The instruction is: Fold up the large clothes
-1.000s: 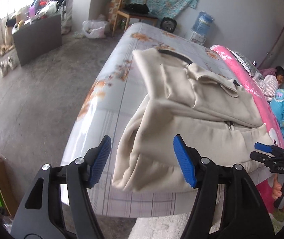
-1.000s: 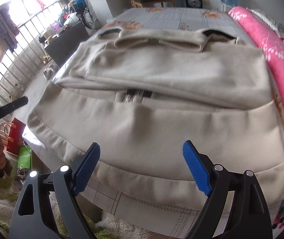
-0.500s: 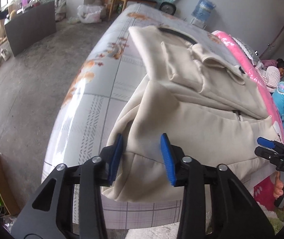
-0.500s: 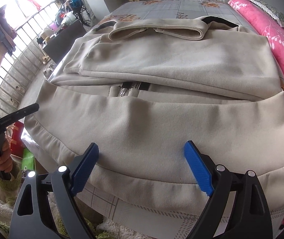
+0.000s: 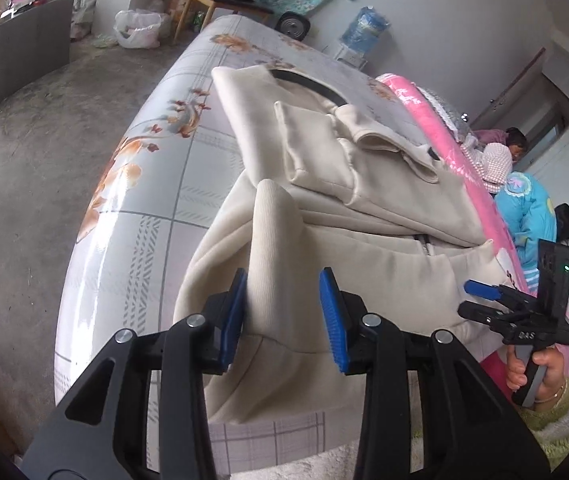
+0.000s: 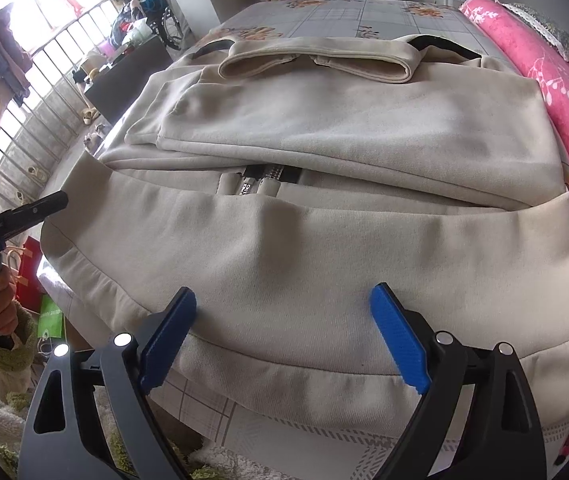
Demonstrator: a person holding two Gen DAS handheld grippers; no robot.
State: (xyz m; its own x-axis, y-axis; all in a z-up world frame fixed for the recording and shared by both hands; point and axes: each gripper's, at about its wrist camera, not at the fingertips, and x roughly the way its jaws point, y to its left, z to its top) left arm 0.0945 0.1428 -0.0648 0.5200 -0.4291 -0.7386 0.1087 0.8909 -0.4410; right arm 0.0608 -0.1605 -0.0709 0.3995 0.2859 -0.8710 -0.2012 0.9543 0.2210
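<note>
A cream zip-up jacket [image 6: 324, 248] lay across a bed [image 5: 156, 184] covered in a floral-print sheet, sleeves already folded in over the chest and its ribbed hem hanging toward the near edge. At the hem's corner, toward 7 o'clock of the garment in the left wrist view, a fold of ribbed hem [image 5: 274, 240] stood up between the fingers of the left gripper [image 5: 284, 316]; the left pad touched the cloth, the right pad stood slightly off it, so the fingers were nearly together but whether they truly pinched I could not tell. The right gripper [image 6: 284, 344] hovered at 6 o'clock just over the hem, fingers wide apart and holding nothing.

The step in hand looked like taking hold of the bottom edge for the fold upward. Next, the right fingers probably needed to close on the hem, then both corners would lift together toward the collar.

At 3 o'clock a pink quilt [image 6: 564, 92] ran alongside.
</note>
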